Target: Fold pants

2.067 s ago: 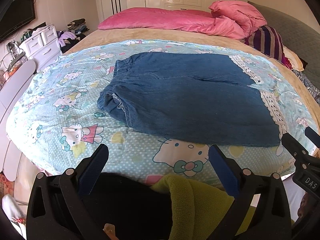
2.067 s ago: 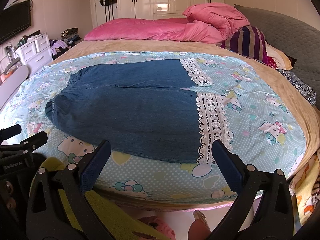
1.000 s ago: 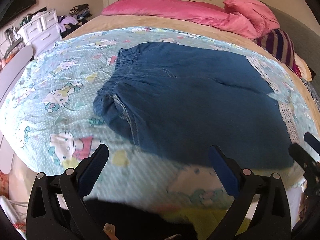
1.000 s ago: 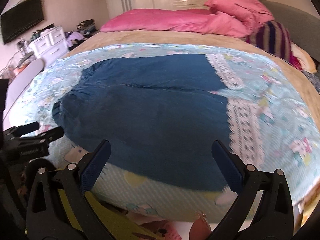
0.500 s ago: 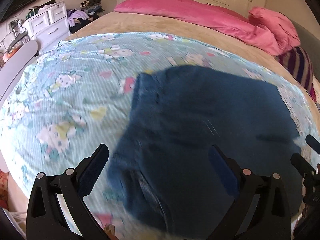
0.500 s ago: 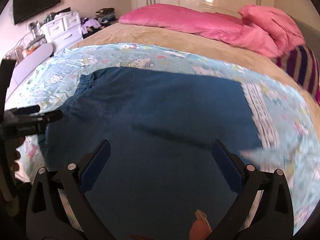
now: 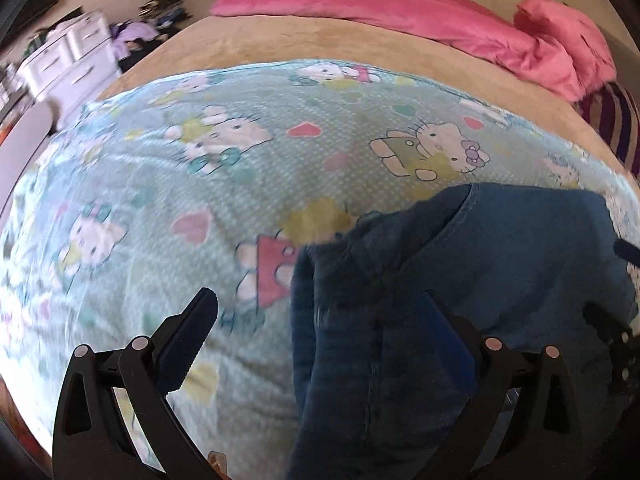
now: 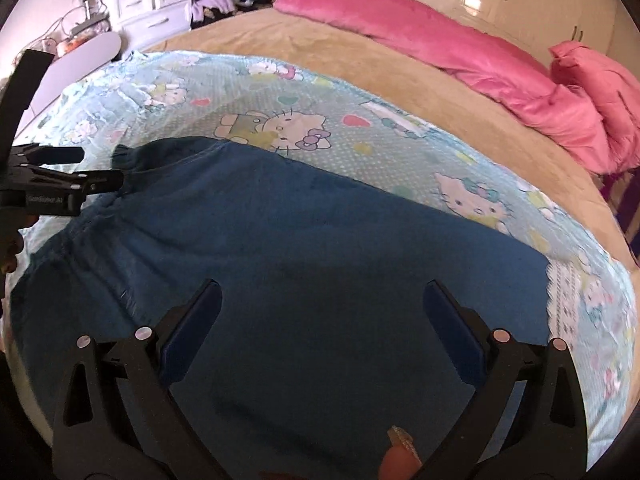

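Blue denim pants point(image 8: 320, 240) lie flat on the cartoon-cat sheet point(image 8: 280, 92), waistband to the left and white lace hem point(image 8: 560, 292) to the right. My right gripper point(image 8: 322, 328) hovers open, low over the middle of the near leg. In the left wrist view my left gripper point(image 7: 318, 340) is open over the gathered waistband point(image 7: 340, 280), whose edge lies between the two fingers. From the right wrist view the left gripper point(image 8: 60, 188) shows at the left edge, its tips by the waistband's far corner. The right gripper's tip point(image 7: 612, 340) shows at the left view's right edge.
A pink duvet point(image 8: 460, 48) and pink pillow point(image 8: 600, 92) lie at the head of the tan bed point(image 8: 320, 40). White drawers point(image 8: 152, 8) with piled clothes stand beyond the bed's left side. A striped cushion point(image 7: 612, 124) sits at the right.
Both grippers have moved forward from the bed's foot and dropped low over the pants. The left one swung to the waistband end, the right one over the legs. The pants have not moved.
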`<state>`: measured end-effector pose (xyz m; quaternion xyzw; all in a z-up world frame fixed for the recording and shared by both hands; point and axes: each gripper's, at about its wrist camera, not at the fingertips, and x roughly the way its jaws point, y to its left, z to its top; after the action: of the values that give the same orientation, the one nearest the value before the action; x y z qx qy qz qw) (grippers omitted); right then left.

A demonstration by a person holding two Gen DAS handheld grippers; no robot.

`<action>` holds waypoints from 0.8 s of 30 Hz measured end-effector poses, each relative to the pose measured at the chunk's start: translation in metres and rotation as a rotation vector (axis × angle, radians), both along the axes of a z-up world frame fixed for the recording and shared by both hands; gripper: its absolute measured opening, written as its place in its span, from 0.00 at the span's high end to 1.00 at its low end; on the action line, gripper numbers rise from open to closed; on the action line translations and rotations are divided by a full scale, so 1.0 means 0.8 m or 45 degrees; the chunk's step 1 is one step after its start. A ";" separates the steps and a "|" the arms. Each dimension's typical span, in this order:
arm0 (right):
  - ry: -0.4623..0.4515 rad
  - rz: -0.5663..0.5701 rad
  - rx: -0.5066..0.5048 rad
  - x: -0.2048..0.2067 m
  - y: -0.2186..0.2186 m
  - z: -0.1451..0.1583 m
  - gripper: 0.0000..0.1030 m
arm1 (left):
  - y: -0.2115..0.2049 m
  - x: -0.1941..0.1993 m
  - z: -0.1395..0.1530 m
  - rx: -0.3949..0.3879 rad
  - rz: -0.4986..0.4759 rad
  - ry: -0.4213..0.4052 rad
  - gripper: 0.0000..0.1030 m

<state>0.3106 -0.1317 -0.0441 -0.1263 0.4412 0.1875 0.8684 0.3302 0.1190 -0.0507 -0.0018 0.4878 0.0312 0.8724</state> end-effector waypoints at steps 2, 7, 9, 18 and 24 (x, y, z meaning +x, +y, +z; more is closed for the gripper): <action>0.003 0.014 -0.010 0.011 0.007 -0.003 0.08 | 0.000 0.009 -0.002 -0.001 -0.032 -0.016 0.04; 0.012 0.090 -0.001 0.035 0.027 -0.004 0.08 | -0.012 0.023 -0.014 0.008 -0.128 -0.019 0.12; 0.021 0.108 -0.003 0.044 0.034 -0.005 0.08 | -0.011 0.030 -0.025 -0.068 -0.159 0.023 0.37; -0.018 0.223 -0.068 0.068 0.067 -0.009 0.08 | 0.005 0.003 -0.010 -0.167 -0.161 -0.118 0.67; -0.056 0.338 -0.071 0.074 0.080 -0.002 0.08 | 0.002 -0.047 0.012 -0.206 -0.175 -0.250 0.68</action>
<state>0.3697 -0.0676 -0.0461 -0.2119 0.4066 0.2857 0.8415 0.2922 0.1205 -0.0415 -0.0417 0.4000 -0.0684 0.9130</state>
